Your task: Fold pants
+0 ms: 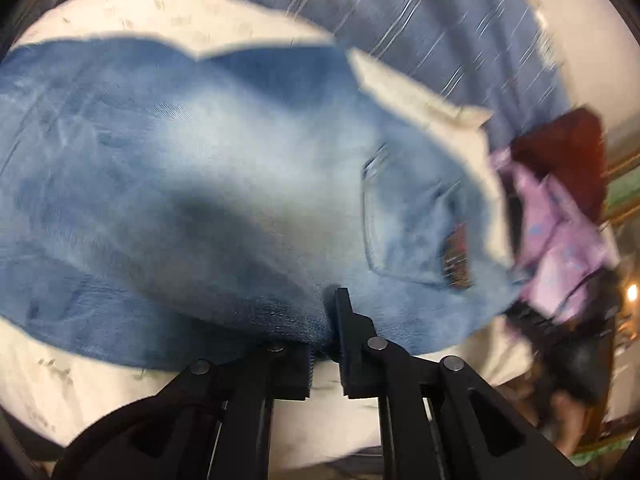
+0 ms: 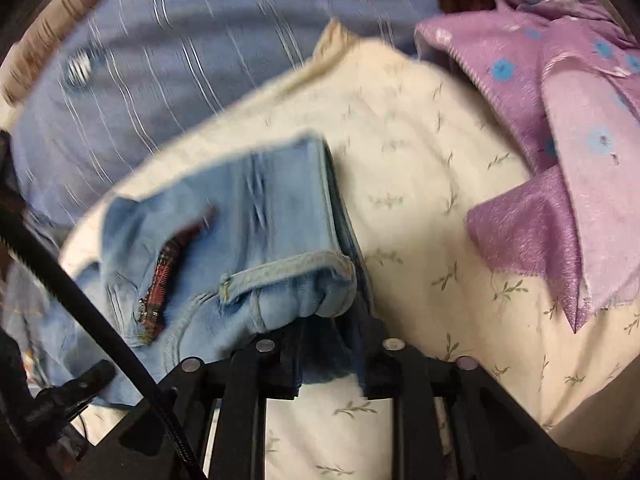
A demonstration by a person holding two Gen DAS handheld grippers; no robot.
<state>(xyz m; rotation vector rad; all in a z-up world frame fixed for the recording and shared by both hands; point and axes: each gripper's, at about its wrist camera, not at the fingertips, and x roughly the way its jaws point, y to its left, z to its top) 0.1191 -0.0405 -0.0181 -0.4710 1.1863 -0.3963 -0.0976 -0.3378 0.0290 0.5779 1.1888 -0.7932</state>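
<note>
Light blue jeans (image 1: 224,184) lie spread over a cream floral bed sheet (image 1: 168,20). A back pocket with a dark red tag (image 1: 456,256) shows at the right. My left gripper (image 1: 324,336) is shut on a bunched edge of the denim, with the cloth pinched between its black fingers (image 1: 344,312). In the right wrist view the jeans (image 2: 248,240) are folded into layers with the waistband and a belt loop near me. My right gripper (image 2: 332,344) is shut on the folded denim edge, which hangs down between its fingers (image 2: 288,360).
A purple flowered cloth (image 2: 552,152) lies on the sheet (image 2: 420,184) to the right of the jeans; it also shows in the left wrist view (image 1: 556,240). A blue striped cloth (image 2: 168,64) lies beyond. A black cable (image 2: 80,300) crosses at the left.
</note>
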